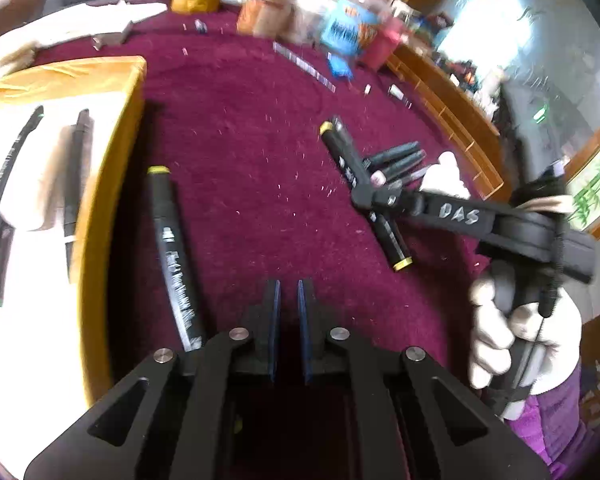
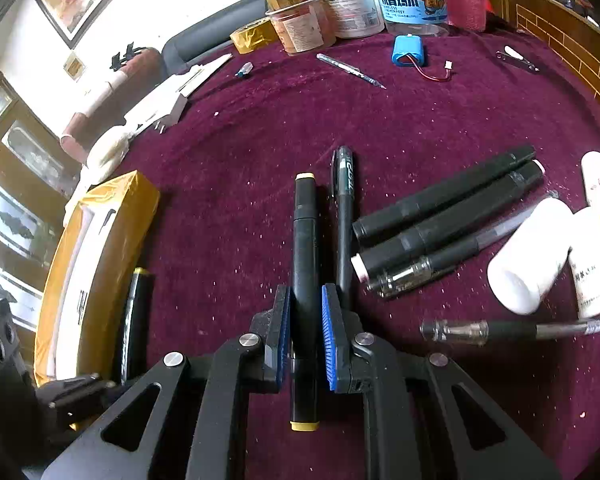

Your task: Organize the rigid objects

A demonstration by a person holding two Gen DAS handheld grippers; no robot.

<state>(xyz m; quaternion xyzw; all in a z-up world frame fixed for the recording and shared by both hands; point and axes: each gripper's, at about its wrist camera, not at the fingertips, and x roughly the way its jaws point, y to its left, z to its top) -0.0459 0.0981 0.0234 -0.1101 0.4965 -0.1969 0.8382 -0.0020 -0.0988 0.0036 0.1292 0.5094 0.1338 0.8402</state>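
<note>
My right gripper [image 2: 306, 304] is shut on a black marker with yellow ends [image 2: 305, 248], which lies between the blue pads; the same marker [image 1: 342, 152] and gripper [image 1: 360, 190] show in the left wrist view. My left gripper [image 1: 289, 286] is nearly closed with a narrow gap and holds nothing. Another yellow-capped black marker [image 1: 174, 248] lies beside the yellow-edged box [image 1: 100, 200], also seen in the right wrist view [image 2: 134, 320]. The box [image 2: 100, 240] holds black pens [image 1: 78, 168]. Several black markers and pens [image 2: 440, 216] lie right of the held one.
The table has a maroon cloth [image 2: 420, 120]. White bottles [image 2: 528, 252] lie at the right. Jars and tubs [image 2: 352, 4], a tape roll [image 2: 254, 34], a blue battery pack [image 2: 410, 52], a clear pen [image 2: 512, 330] and a thin black pen [image 2: 344, 208] are around.
</note>
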